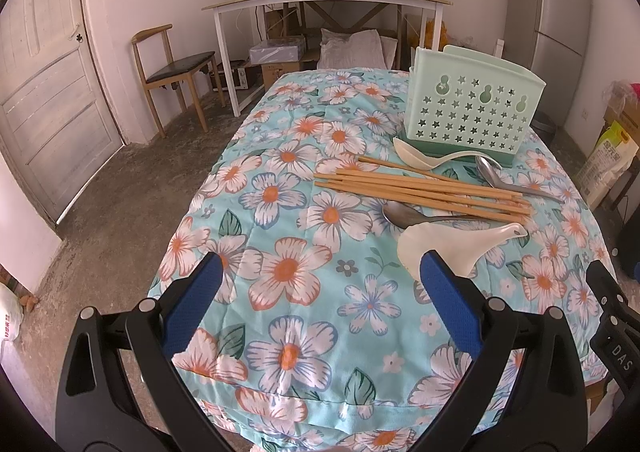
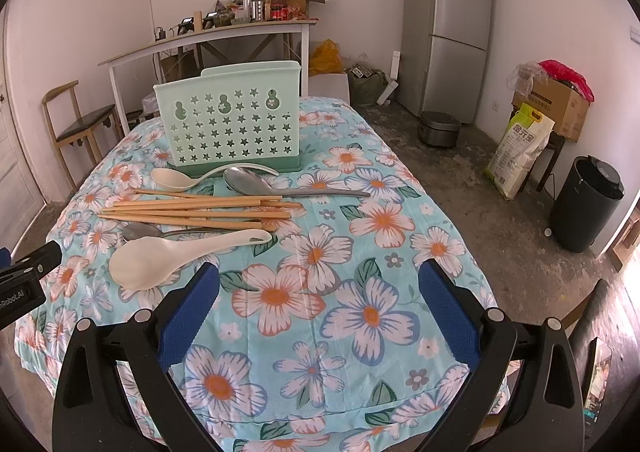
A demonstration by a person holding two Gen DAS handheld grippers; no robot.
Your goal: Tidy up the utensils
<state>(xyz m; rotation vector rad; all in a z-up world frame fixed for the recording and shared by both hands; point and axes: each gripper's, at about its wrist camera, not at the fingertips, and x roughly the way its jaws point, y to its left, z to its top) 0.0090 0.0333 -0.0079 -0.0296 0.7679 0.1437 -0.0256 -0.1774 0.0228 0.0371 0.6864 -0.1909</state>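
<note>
A mint green utensil holder [image 1: 472, 112] [image 2: 230, 122] with star holes stands upright on the floral tablecloth. In front of it lie a cream ladle [image 1: 424, 157] [image 2: 180, 178], a metal spoon [image 1: 496, 174] [image 2: 256, 182], several wooden chopsticks [image 1: 420, 192] [image 2: 200, 210], a second metal spoon [image 1: 404, 215] [image 2: 140, 231] and a big cream rice spoon [image 1: 460, 248] [image 2: 160, 258]. My left gripper [image 1: 320, 272] is open and empty, hovering over the cloth left of the rice spoon. My right gripper [image 2: 320, 280] is open and empty, right of the rice spoon.
The floral table [image 1: 300, 332] [image 2: 360, 232] drops off at its near and side edges. A wooden chair [image 1: 172, 68], a white desk [image 1: 320, 0] with clutter, a fridge [image 2: 452, 24], a black bin [image 2: 588, 200] and a rice bag [image 2: 520, 148] stand around.
</note>
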